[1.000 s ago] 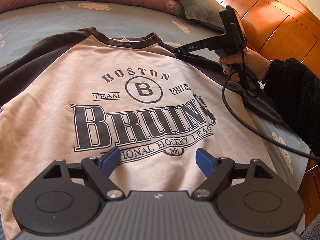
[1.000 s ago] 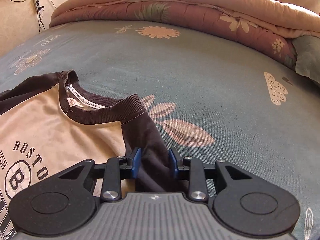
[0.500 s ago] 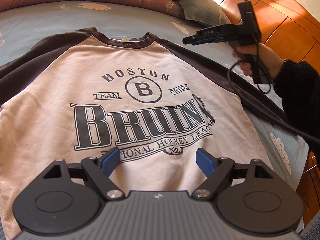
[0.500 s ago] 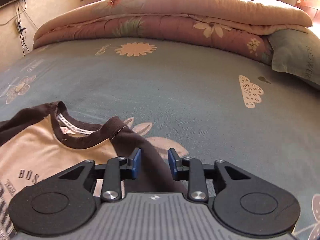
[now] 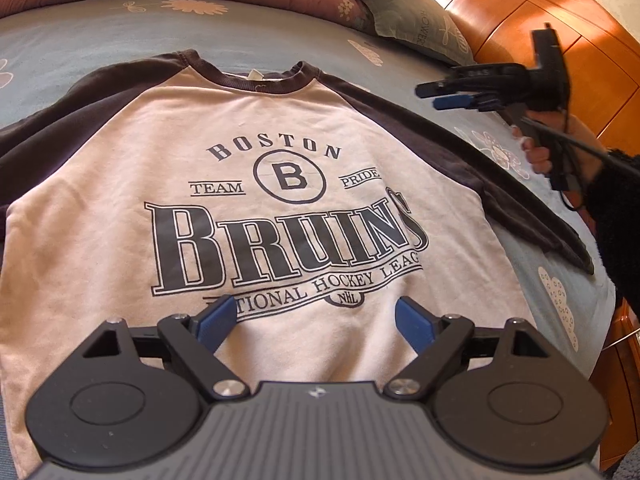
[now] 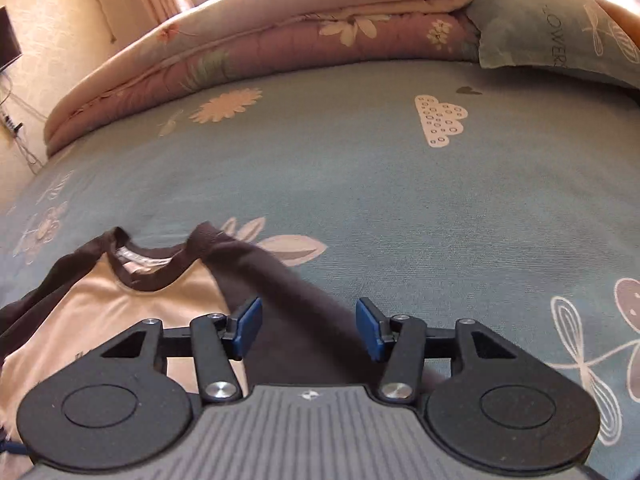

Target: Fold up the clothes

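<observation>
Cream cotton with dark brown raglan sleeves: the shirt [image 5: 248,184] lies flat and face up on the bed [image 6: 380,184], collar toward the folded quilt [image 6: 280,44], print fully visible, no fold in it. One sleeve runs out to the right edge of the bed.

Left claw [image 5: 316,318]: jaws wide, empty, held above the lower front of the shirt. Right claw [image 6: 308,326]: jaws wide, empty, raised clear of the fabric over the right sleeve [image 6: 288,292] near the shoulder; the left wrist view shows it in the air beside the collar, gripped by a hand [image 5: 560,148].

This layout fits either a spread garment awaiting its folds or one laid out again; the views do not settle which.

Guidance for any fold from this state:
- Grip at seams or hems, not mid-panel; thin knit bunches.
- Pinch both layers.
- Carry the sleeve across low, keeping it taut.
- Keep the body panel flat while the sleeve travels.
</observation>
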The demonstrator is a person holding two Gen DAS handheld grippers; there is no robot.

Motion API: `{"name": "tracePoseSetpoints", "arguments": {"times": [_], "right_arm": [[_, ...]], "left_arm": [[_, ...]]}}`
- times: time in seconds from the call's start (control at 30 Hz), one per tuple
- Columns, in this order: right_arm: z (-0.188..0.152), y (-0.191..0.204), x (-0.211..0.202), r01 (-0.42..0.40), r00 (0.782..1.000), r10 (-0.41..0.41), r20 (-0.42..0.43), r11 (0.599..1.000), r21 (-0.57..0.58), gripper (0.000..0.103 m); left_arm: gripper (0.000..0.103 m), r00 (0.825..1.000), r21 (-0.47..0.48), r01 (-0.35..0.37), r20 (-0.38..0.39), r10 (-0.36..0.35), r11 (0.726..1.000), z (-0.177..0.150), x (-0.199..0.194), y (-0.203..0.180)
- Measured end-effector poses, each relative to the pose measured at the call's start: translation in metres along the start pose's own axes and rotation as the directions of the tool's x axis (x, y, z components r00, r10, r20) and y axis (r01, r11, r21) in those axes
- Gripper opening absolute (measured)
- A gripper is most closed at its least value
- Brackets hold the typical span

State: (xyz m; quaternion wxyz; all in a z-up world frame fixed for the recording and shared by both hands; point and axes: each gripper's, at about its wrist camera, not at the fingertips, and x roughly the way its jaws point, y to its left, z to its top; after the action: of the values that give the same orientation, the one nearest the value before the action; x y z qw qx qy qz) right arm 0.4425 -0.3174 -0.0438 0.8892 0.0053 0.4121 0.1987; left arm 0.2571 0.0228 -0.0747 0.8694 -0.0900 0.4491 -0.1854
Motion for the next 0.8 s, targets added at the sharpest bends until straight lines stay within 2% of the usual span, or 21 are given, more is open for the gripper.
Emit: {"name": "tracePoseSetpoints", "arguments": {"times": [0.1,0.2,0.4,0.6,0.73,0.8], "right_arm": [[-0.016,-0.004,-0.033,-0.019,1.000,0.019,0.011,0.999,0.032,0.069],[-0.057,-0.022,-0.050,-0.033,0.999,0.035,-0.014,0.993,0.110,0.069],[-0.079,-0.070,-0.089,0.047,0.998,-0.057,0.035,0.973,0.226,0.071],[-0.100,-0.117,-0.128,0.119,0.986,-0.153,0.073,0.932,0.341,0.072],[-0.115,-0.148,-0.153,0.161,0.972,-0.218,0.091,0.894,0.417,0.072],[-0.124,-0.170,-0.163,0.244,0.949,-0.304,0.083,0.874,0.420,0.071]], "left_arm": [[0.086,1.000,0.011,-0.003,-0.003,0.003,1.000,-0.004,-0.005,-0.007],[0.086,1.000,0.013,-0.004,-0.012,0.004,1.000,-0.009,-0.008,-0.015],[0.086,0.999,0.032,-0.011,-0.039,0.012,0.999,-0.018,-0.016,-0.028],[0.086,0.999,0.055,-0.040,-0.029,0.042,0.998,-0.016,-0.022,-0.040],[0.086,0.999,0.062,-0.038,-0.028,0.040,0.997,-0.012,-0.018,-0.045],[0.086,0.999,0.066,-0.039,-0.030,0.041,0.997,-0.011,-0.015,-0.047]]}}
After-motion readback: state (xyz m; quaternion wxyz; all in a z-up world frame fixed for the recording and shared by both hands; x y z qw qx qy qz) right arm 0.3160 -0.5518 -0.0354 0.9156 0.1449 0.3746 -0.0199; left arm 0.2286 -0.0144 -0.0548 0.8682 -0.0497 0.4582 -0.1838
